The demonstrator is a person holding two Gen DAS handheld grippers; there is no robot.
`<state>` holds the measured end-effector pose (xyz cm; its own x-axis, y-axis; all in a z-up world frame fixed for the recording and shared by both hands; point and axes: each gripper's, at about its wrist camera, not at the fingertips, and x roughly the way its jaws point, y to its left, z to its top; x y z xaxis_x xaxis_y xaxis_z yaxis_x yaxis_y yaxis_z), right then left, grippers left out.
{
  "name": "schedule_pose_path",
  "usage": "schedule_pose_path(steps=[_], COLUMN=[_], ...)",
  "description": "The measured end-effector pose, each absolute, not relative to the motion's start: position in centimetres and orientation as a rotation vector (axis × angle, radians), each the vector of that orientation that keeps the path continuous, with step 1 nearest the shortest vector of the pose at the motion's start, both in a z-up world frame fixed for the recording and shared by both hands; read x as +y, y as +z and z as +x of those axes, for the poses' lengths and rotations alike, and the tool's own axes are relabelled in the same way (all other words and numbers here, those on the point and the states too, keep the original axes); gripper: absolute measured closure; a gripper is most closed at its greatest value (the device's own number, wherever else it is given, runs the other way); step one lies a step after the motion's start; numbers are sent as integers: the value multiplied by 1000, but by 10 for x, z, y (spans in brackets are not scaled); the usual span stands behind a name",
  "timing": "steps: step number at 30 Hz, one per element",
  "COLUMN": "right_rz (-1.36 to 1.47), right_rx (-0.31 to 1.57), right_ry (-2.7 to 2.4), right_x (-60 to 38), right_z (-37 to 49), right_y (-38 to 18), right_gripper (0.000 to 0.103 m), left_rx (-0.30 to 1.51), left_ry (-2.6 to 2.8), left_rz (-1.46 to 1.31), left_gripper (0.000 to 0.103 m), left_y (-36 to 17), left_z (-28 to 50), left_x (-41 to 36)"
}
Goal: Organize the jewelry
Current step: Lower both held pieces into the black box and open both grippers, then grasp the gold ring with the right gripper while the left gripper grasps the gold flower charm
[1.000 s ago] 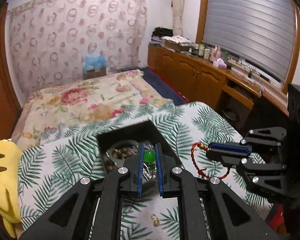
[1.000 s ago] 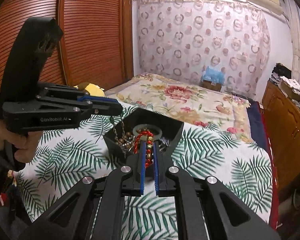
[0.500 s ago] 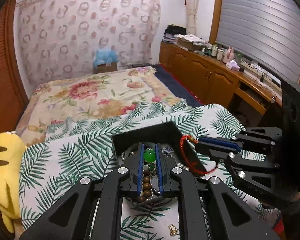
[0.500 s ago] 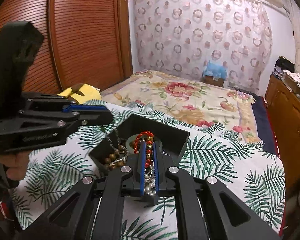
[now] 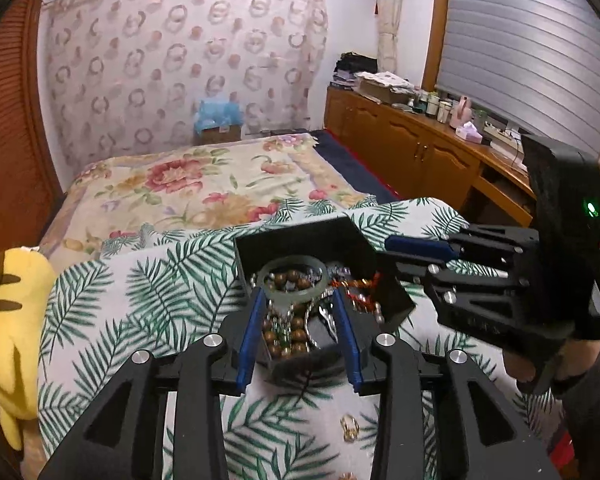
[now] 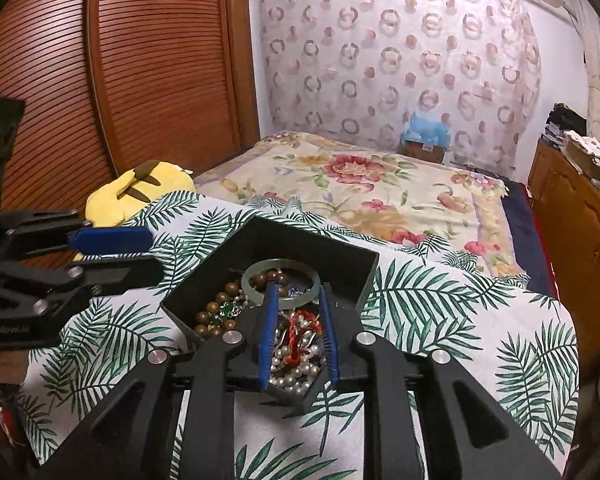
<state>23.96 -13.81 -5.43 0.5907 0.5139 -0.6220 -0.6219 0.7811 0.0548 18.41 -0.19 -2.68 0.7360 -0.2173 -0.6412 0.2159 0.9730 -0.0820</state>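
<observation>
Both the left hand-held gripper (image 5: 298,312) and the right hand-held gripper (image 6: 298,312) hung released over the black jewelry box (image 6: 340,276); beads, pearls and a jade bangle (image 6: 281,280) lay inside, a gold ring (image 5: 350,428) on the leaf-print cloth (image 5: 140,312) beneath.

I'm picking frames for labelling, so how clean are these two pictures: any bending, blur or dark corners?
Left wrist view: strong fisheye bending, the window blind curves and the corners go black; the jewelry box is sharp enough, with slight softness on the beads. Right wrist view: the same bending on the wooden door, dark corners, even indoor light, pearls readable.
</observation>
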Motion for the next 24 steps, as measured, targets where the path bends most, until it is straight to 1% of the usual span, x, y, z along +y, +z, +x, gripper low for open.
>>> schedule_pose_path(steps=[2,5,8,10,11,14,24], right_rz=[-176,-183,-215,-225,-225,-237,-282], right_rx=[663,658,654,658,666,688,757], right_ry=[674,700,720,737,748,771,833], right_x=[-138,-141,-137,-135,-134,-129,-102], right_z=[234,217,196,185,180,168,149], right_y=[-54,-56,-60,-64,-67,-75,-97], right_gripper=[80,80,80,80,80,80,77], left_rx=[701,699,698,698,695,696,762], left_ry=[-240,-253,-242,-232,-228,-205,-152], left_rz=[-3,19,36,32,30,29,-23], left_gripper=[57,50,40,28,25,20,18], left_y=[-29,-32,-34,-37,-37,-43,-79], left_z=[173,157,145,139,136,126,100], left_x=[-2,-1,2,7,9,14,36])
